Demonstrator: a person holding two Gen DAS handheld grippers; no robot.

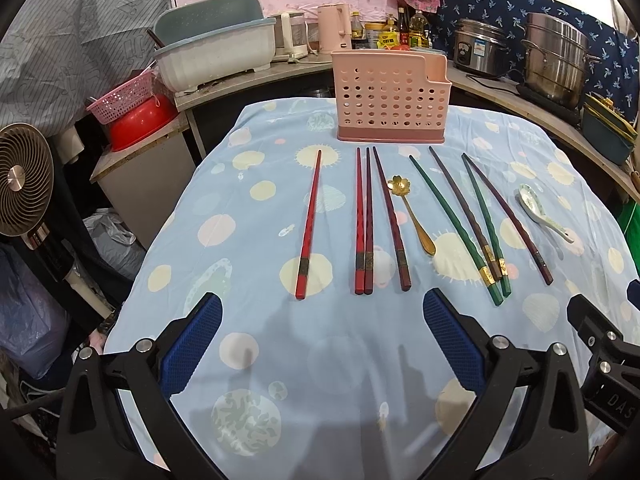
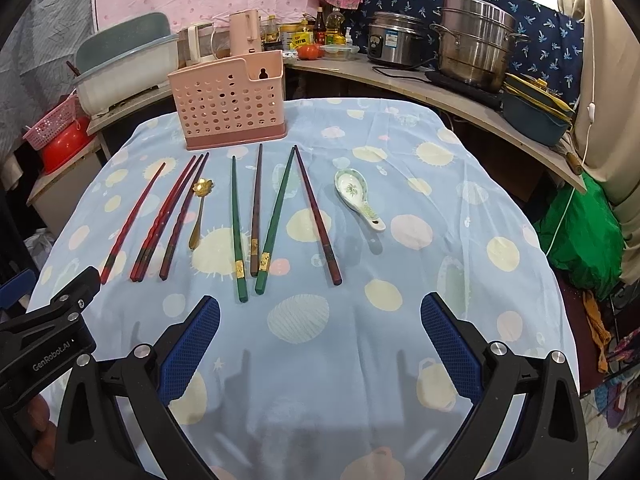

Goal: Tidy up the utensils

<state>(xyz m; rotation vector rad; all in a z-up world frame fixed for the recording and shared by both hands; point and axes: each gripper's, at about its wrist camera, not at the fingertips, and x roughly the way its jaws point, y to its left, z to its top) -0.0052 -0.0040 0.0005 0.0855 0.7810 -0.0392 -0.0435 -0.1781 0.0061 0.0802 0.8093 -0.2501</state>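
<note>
Before the perforated pink plastic holder (image 1: 390, 96), slender lacquered chopsticks (image 1: 363, 220) lie; both tongs (image 1: 322, 344) (image 2: 320, 344) gape apart.

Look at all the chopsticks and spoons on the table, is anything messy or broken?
Nothing looks broken or spilled. One oddity: a green chopstick lies slanted, so its tip meets the tip of a dark chopstick, and the green ones are mixed with brown ones. The pink holder stands upright; no utensils show in it. Both grippers hover open.
</note>
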